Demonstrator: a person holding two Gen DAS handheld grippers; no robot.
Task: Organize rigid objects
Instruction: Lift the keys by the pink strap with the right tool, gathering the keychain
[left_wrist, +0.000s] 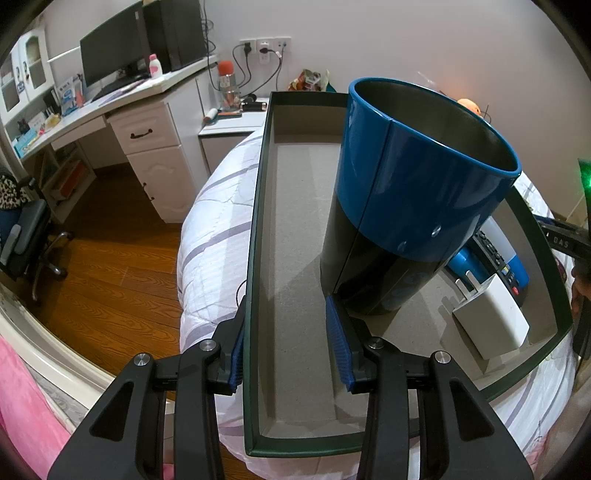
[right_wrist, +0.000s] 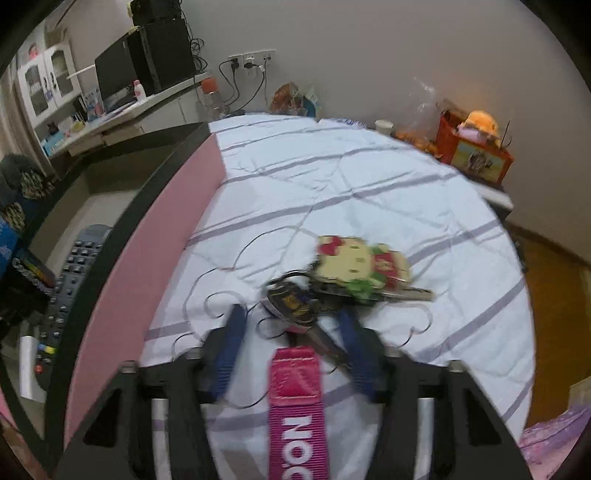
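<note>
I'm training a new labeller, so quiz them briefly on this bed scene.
1. True or false: the canister stands inside the box.
2. What lies between the right gripper's fingers? A remote; B keys; C charger.
3. Fill in: the left gripper straddles the box's ____.
Key: 1 true; 2 B; 3 wall.

Key bunch (right_wrist: 314, 295) with pink strap flat on quilt; blue-black canister (left_wrist: 413, 192) upright in box (left_wrist: 255, 258).
</note>
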